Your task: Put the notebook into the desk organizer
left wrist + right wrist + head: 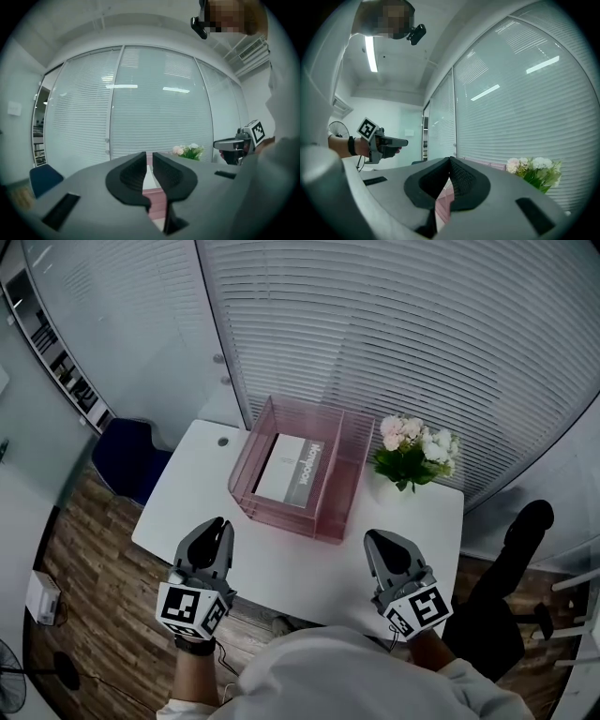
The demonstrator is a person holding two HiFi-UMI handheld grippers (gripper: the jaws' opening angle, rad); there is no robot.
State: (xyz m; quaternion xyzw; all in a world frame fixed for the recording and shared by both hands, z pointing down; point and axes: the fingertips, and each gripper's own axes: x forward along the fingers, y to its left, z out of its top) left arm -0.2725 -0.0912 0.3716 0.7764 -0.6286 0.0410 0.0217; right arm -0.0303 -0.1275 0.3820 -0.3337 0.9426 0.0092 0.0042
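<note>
Left tool [221, 523] jaws a slit apart, right tool [376, 536] jaws touching, both empty | notebook [286, 470] flat in organizer [292, 517], long axis toward blinds [422, 334] | near edge dimmed by tinted wall.

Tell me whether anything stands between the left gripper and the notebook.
Only the near wall of the pink organizer. The notebook already lies inside it, and the left gripper hovers at the table's front edge. The bare tabletop between them holds nothing, and the organizer is open on top.
</note>
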